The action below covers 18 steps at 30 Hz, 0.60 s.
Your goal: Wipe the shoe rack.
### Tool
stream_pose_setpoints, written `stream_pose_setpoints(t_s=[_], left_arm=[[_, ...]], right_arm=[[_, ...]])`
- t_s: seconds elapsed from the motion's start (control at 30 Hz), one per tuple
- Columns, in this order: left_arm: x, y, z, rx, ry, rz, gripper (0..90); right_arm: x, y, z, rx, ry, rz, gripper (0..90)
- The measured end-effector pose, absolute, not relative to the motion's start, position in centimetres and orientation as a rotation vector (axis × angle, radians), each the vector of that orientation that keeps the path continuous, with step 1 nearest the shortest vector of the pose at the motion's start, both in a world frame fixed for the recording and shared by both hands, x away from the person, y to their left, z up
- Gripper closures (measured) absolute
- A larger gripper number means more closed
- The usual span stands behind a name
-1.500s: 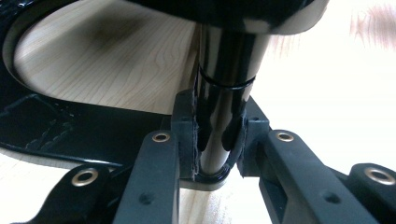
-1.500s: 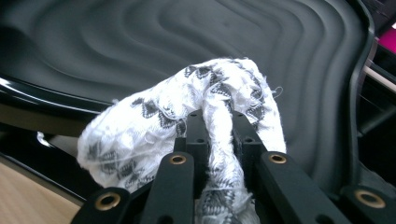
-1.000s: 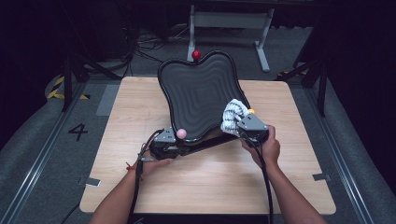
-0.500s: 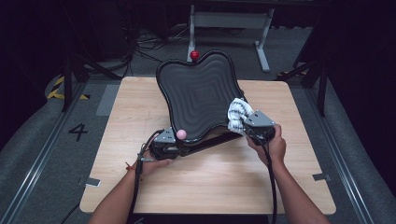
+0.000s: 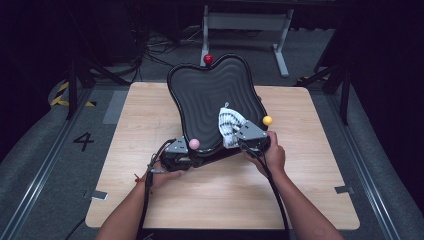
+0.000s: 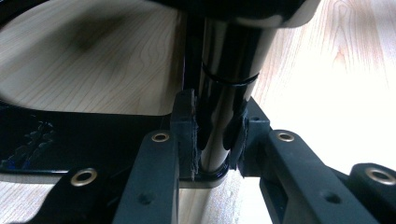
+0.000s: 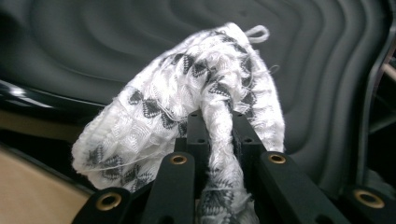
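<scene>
Right gripper is clamped on the white cloth, pressed to the tilted black tray's ribbed face — unwiped surface runs up and away from it. Left gripper pinches the tray's near rim, steadying it.

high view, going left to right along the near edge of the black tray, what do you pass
left gripper shut on the tray's dark post → pink ball → white patterned cloth → right gripper shut on that cloth → yellow ball, all at the black tray
</scene>
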<state>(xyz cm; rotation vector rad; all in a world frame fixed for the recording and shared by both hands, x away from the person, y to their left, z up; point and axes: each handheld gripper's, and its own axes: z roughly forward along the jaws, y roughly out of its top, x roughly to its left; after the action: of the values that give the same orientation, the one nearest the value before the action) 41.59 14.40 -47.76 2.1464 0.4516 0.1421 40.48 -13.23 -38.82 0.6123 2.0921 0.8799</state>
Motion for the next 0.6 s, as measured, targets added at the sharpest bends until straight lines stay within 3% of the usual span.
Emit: stream_pose_setpoints(t_s=[0.6], left_arm=[[41.6, 14.4, -47.8, 2.148, 0.444, 0.146, 74.0]], right_arm=[[43.3, -17.4, -38.8, 0.732, 2.069, 0.680, 81.7]])
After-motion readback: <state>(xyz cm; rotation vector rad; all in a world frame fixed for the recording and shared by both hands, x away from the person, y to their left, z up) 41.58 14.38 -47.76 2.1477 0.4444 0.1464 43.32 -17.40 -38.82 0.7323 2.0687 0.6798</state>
